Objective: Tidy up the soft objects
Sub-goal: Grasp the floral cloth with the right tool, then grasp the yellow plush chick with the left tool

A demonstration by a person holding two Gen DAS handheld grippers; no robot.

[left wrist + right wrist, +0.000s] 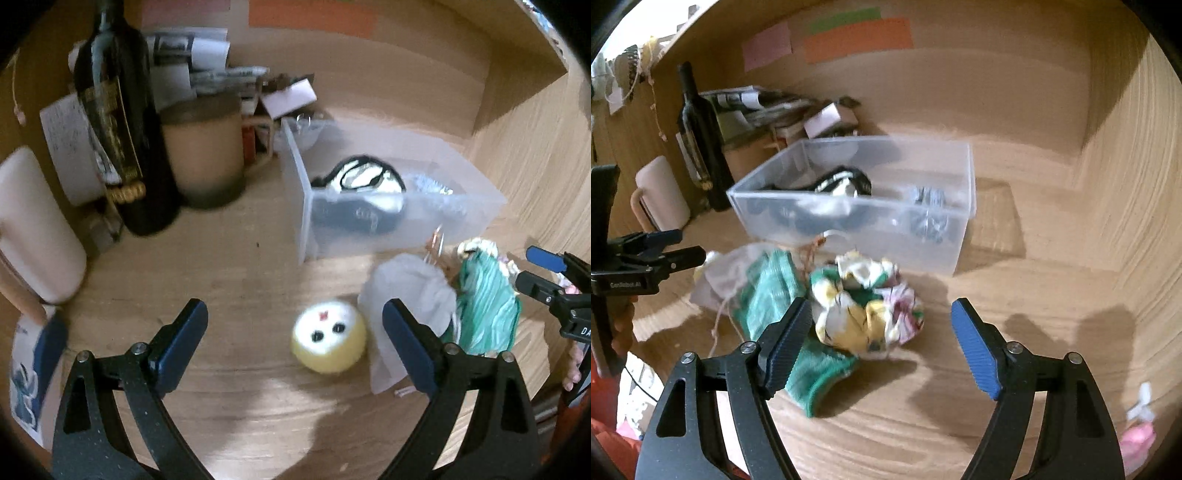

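A clear plastic bin (373,232) (798,218) stands on the wooden desk with a black-and-white soft item (364,177) (842,182) and a grey item (929,195) inside. In front of it lie a yellow-white plush ball (328,338), a white drawstring pouch (410,295) (727,275), a green cloth (484,306) (775,295) and a crumpled floral cloth (866,306). My left gripper (293,343) is open, just left of the ball. My right gripper (881,341) is open, with the floral cloth between its fingers.
A dark wine bottle (118,122), a beige mug (207,151), a white cylinder (33,229) and stacked papers (192,55) crowd the desk's back left. Wooden walls enclose the back and right. A pink object (1137,439) lies at the right.
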